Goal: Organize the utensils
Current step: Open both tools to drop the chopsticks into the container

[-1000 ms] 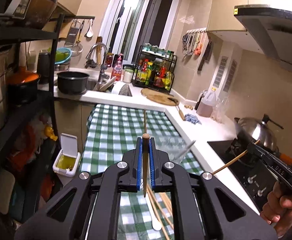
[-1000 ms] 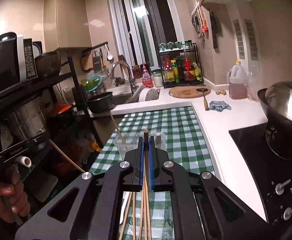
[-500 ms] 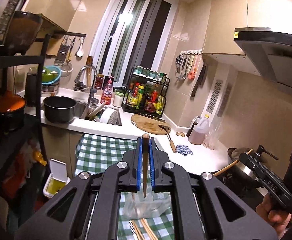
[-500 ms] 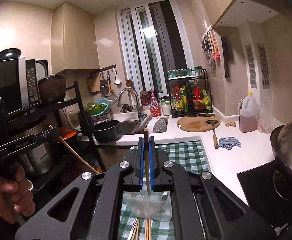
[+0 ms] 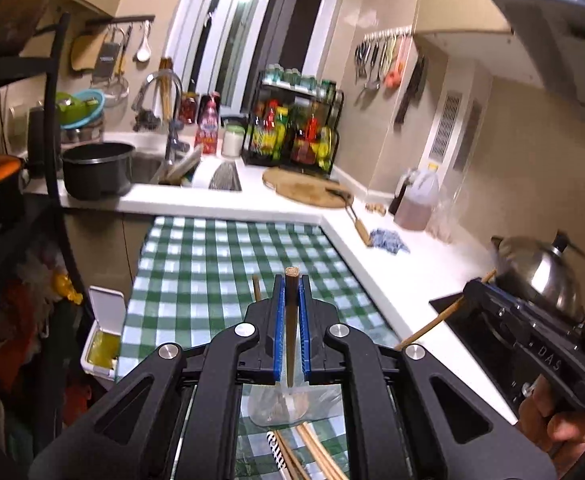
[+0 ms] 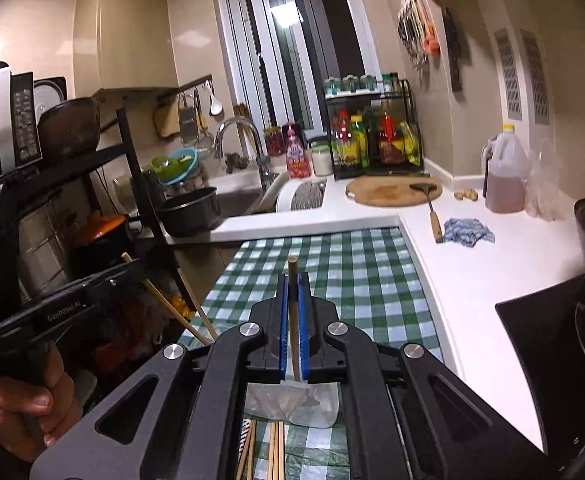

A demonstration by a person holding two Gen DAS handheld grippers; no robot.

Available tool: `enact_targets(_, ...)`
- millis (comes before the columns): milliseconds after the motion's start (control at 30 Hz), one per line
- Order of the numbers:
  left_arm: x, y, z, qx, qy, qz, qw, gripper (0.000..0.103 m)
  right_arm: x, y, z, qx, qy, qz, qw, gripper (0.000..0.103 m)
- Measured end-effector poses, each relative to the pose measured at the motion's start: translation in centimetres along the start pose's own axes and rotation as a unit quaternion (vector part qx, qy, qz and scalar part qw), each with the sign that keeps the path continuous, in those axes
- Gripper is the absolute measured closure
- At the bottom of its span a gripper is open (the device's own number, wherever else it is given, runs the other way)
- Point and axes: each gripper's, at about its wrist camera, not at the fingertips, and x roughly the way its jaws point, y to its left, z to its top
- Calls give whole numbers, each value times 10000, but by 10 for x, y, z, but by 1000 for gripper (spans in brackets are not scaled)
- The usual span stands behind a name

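Note:
My left gripper [image 5: 291, 280] is shut on a wooden chopstick [image 5: 291, 320] that runs up between its blue pads. My right gripper [image 6: 292, 278] is shut on a second chopstick [image 6: 292, 320] the same way. Both hover over a clear plastic container [image 5: 292, 406] [image 6: 296, 400] on the green checked tablecloth [image 5: 220, 264]. Several loose chopsticks [image 5: 316, 454] [image 6: 276, 452] lie on the cloth just in front of the container. Another chopstick [image 5: 256, 288] pokes up left of my left fingers. In each view the other gripper shows at the side, chopstick in its jaws.
A white counter [image 6: 472, 272] borders the cloth at the right, with a blue rag [image 6: 468, 232], a spatula and a round board [image 6: 392, 190]. A stove and a wok [image 5: 540, 272] sit at the far right. A black rack [image 6: 132, 184] stands left, a black pot [image 5: 96, 170] by the sink.
Both grippers have travelled over the table with their chopsticks held. The clear container, ahead of the fingers a second ago, now lies under the jaws.

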Motion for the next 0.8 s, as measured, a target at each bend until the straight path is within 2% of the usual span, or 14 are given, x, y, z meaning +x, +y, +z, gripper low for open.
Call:
enact_targets(200,15,8,-17,-34,196,-3,9998,96,18,-7,-14,36,300,-63,9995,98)
enact_targets(267,16,9,-19,-20,253,1,9997,95,22,-10,-18,96,409,-110,9991,93)
enact_targets(300,15,9,-20,-23,247,6,9997,87,23,-11,-19,123,436,-148,9989,90)
enact_targets(367,8,9,-18,-26,139,35,9999,72,21,-14,-20,206,465,-197,9985,72)
enact_targets(600,-27,1,-14,31,-166,95,9998,71,-2,-13,-15,172,315,-310,9989,70)
enact_targets(800,-66,-11,-25,109,-417,184,9989,71,-35,-10,-14,141,129,-358,9992,70)
